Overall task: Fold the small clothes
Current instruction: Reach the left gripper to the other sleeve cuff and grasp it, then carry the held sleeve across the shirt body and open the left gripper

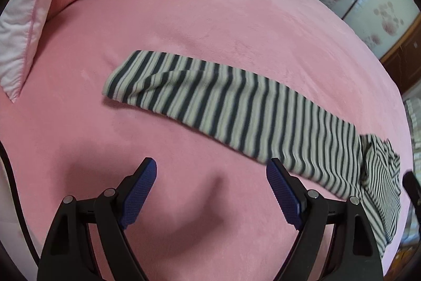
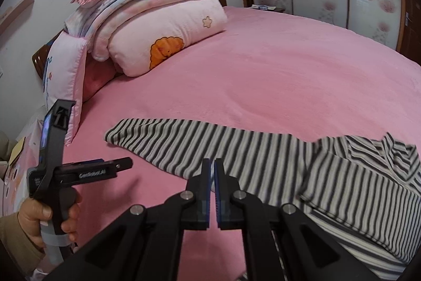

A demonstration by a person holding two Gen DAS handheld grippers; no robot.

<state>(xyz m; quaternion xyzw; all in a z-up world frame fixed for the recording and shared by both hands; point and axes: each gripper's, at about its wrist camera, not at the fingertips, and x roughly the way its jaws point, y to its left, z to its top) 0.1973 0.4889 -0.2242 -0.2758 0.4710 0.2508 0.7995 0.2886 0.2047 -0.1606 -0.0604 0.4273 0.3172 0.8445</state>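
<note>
We are finding the striped garment point(image 2: 263, 165) lying on the pink bed point(image 2: 276, 70), near its front edge. One long sleeve point(image 1: 210, 102) is stretching flat across the sheet towards the pillow end, while the body with its collar point(image 2: 381, 152) is sitting bunched and partly doubled over at the other end. We are judging the folding to be at an early stage: the piece is laid out, the body is showing one rough turn-over at most, and the extended sleeve is not yet brought in. Squaring the body, folding in the sleeve and making the final folds are, in our estimate, all remaining.

The left hand-held gripper point(image 1: 210, 191) is hovering over bare sheet just beside the sleeve's near edge, its jaws standing wide apart with nothing between them. The right hand-held gripper point(image 2: 212, 175) is pointing down over the garment's near edge with its jaws pressed together; we are seeing no cloth caught in them.

Folded bedding point(image 2: 163, 25) is sitting stacked at the head of the bed, well apart from the work.
</note>
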